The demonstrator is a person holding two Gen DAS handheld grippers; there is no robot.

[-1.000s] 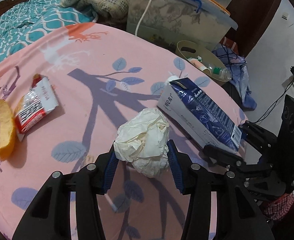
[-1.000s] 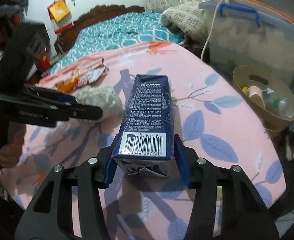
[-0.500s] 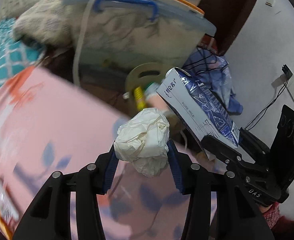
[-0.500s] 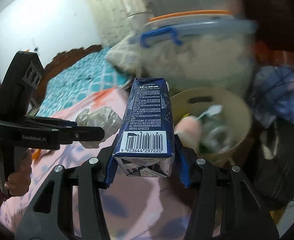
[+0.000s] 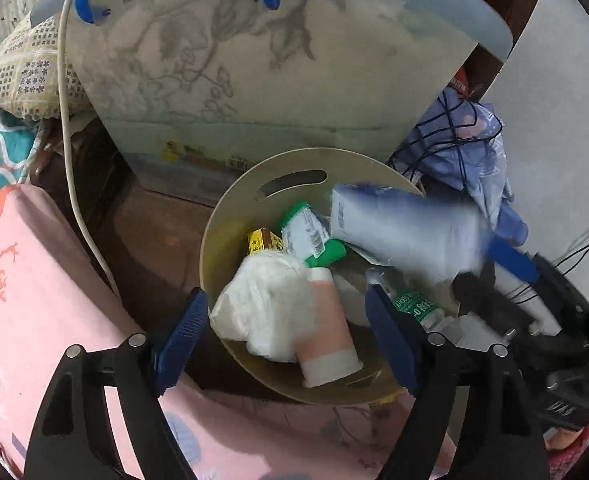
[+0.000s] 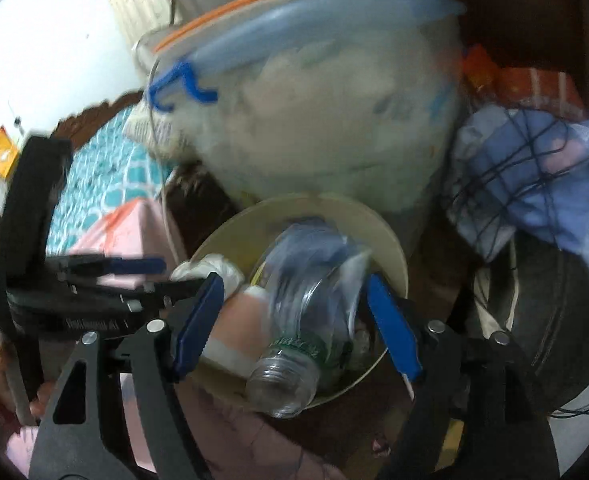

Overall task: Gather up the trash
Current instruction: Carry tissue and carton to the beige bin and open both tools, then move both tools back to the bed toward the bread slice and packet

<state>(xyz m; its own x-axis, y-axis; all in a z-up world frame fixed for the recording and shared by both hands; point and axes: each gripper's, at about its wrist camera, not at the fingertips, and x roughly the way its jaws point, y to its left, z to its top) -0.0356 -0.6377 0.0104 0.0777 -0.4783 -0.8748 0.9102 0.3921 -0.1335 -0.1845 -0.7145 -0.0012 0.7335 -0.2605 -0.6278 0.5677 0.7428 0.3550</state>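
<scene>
Left gripper (image 5: 286, 322): its blue-padded fingers (image 5: 182, 326) have just been spreading and stand wide apart, pressing on nothing.
Crumpled white tissue ball (image 5: 266, 300): free of the pads, in the gap between the left fingers but nearer the 9 o'clock one, over the near wall of the bin.
Right gripper (image 6: 294, 320): its blue fingers (image 6: 394, 328) have also just been opening and now stand wide, gripping nothing.
Blue-and-white milk carton (image 5: 402, 232): blurred, clear of both pads, lying across the bin's rim at about 2 o'clock from the tissue in the left wrist view.
Round beige plastic bin (image 5: 222, 240): sits beside the pink leaf-print bed cover (image 5: 34, 280), below a large clear storage box with a blue lid (image 5: 254, 80); it already contains a clear plastic bottle with a green label (image 6: 294, 344), a pink-and-white paper cup (image 5: 326, 332) and a green-ended packet (image 5: 310, 236).
Blue netted bundle (image 5: 466, 152): at 1 o'clock from the bin.
</scene>
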